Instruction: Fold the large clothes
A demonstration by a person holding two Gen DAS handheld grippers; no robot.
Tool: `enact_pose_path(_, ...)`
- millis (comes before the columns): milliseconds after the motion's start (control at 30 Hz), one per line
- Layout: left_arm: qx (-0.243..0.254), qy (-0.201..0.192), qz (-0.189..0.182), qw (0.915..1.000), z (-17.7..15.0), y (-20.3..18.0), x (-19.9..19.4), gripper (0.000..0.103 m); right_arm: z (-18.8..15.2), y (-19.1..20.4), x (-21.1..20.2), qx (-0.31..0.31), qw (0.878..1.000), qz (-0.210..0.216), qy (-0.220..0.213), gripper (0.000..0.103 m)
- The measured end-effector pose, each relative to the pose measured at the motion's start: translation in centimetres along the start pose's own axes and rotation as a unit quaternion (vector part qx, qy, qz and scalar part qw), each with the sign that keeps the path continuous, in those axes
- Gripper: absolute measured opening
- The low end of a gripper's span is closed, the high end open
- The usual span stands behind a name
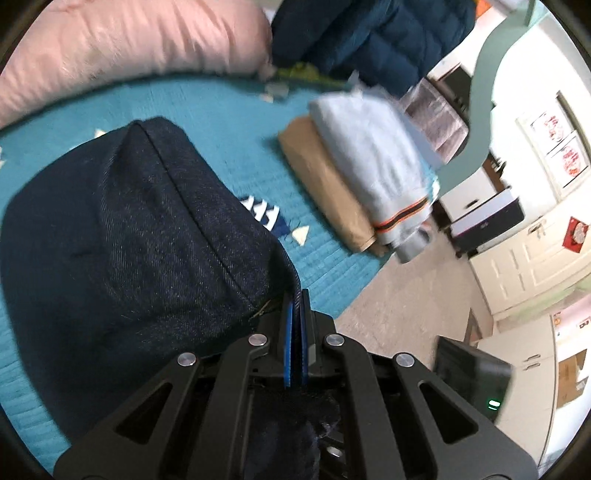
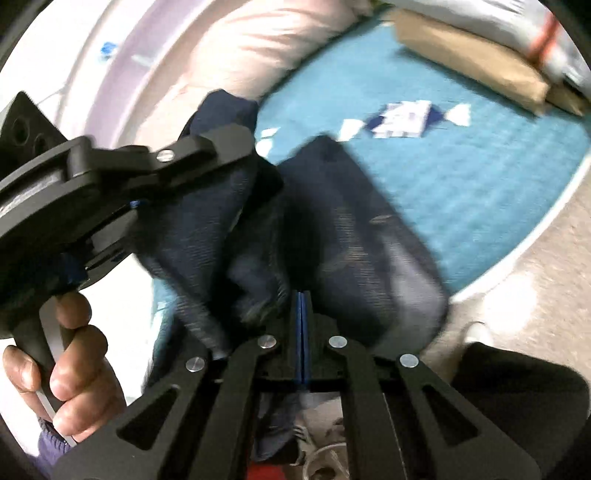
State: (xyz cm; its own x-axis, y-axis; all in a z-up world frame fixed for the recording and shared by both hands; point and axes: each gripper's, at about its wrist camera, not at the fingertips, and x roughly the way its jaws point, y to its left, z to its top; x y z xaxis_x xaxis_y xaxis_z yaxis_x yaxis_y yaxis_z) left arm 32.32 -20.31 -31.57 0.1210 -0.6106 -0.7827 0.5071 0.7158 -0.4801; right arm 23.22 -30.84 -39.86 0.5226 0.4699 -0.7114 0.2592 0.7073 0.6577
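**Both grippers clamped on dark denim garment over teal bedspread**

The left gripper [image 1: 295, 295] has its blue pads pressed together on an edge of the dark denim garment [image 1: 140, 240], which spreads out to the left above the teal bedspread [image 1: 229, 122]. In the right wrist view, the right gripper [image 2: 303, 295] is likewise pinched tight on a fold of the same denim [image 2: 354, 221]; motion blur obscures finer detail. The person's left hand [image 2: 70, 373] grips the left tool's handle. A folded stack, tan garment [image 1: 325, 184] under a light grey garment [image 1: 373, 158], lies further along the bedspread, well apart from the denim. A pink pillow [image 1: 129, 44] sits beyond, with a navy padded jacket [image 1: 369, 33] beside it.
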Motion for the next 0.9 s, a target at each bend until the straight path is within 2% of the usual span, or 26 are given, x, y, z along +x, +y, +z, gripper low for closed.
enact_pose_path(133,-0.026,0.056,0.015,0.9980,0.1,1.8,5.1,0.003,1.0,-2.7,-0.7,0.031,0.998,-0.047,-0.003,0.003)
enact_pose_path(200,-0.036,0.079,0.020,0.9961,-0.2,2.7,6.5,0.003,1.2,-2.3,-1.5,0.018,0.996,-0.086,-0.022,0.003)
enact_pose_path(267,-0.057,0.089,0.004,0.9944,-0.1,3.5,6.9,0.005,1.4,-1.4,-2.6,0.003,0.994,-0.100,-0.044,0.003)
enact_pose_path(300,-0.074,0.092,-0.014,0.9929,0.0,4.0,6.8,0.010,1.4,-0.9,-3.1,-0.008,0.994,-0.096,-0.054,0.003)
enact_pose_path(333,-0.092,0.099,-0.038,0.9901,0.1,4.3,6.7,0.023,1.3,-0.4,-3.2,-0.019,0.994,-0.094,-0.058,0.003)
enact_pose_path(367,-0.102,0.100,-0.052,0.9884,0.3,4.3,6.6,0.024,1.2,0.4,-3.3,-0.035,0.993,-0.096,-0.054,0.003)
enact_pose_path(400,-0.102,0.092,-0.058,0.9888,0.5,4.2,6.1,0.025,1.0,1.3,-3.3,-0.046,0.994,-0.087,-0.050,0.003)
enact_pose_path(500,-0.077,0.073,-0.067,0.9921,1.2,2.5,4.0,0.038,0.2,3.1,-2.8,-0.070,0.994,-0.074,-0.039,0.003)
enact_pose_path(533,-0.062,0.060,-0.073,0.9936,1.4,1.8,2.7,0.049,0.3,3.5,-2.3,-0.076,0.994,-0.067,-0.033,0.003)
enact_pose_path(567,-0.049,0.043,-0.067,0.9956,1.3,1.4,1.4,0.059,0.5,3.8,-1.5,-0.079,0.994,-0.066,-0.025,0.003)
enact_pose_path(600,-0.030,0.011,-0.033,0.9990,1.2,1.2,-0.6,0.076,0.7,4.0,-0.7,-0.082,0.994,-0.071,-0.022,0.003)
enact_pose_path(633,-0.015,-0.016,-0.003,0.9998,1.0,1.3,-2.1,0.082,1.1,4.2,0.3,-0.082,0.994,-0.067,-0.018,0.003)
enact_pose_path(733,-0.003,-0.051,0.075,0.9959,0.6,3.1,-4.7,0.083,1.8,4.7,2.6,-0.090,0.993,-0.075,-0.008,0.003)
enact_pose_path(800,-0.011,-0.062,0.126,0.9901,0.1,5.6,-6.3,0.083,1.8,4.0,4.8,-0.093,0.988,-0.124,0.016,0.001)
enact_pose_path(900,-0.026,-0.058,0.172,0.9831,-0.8,9.0,-7.6,0.083,0.8,3.0,6.1,-0.096,0.984,-0.149,0.034,0.000)
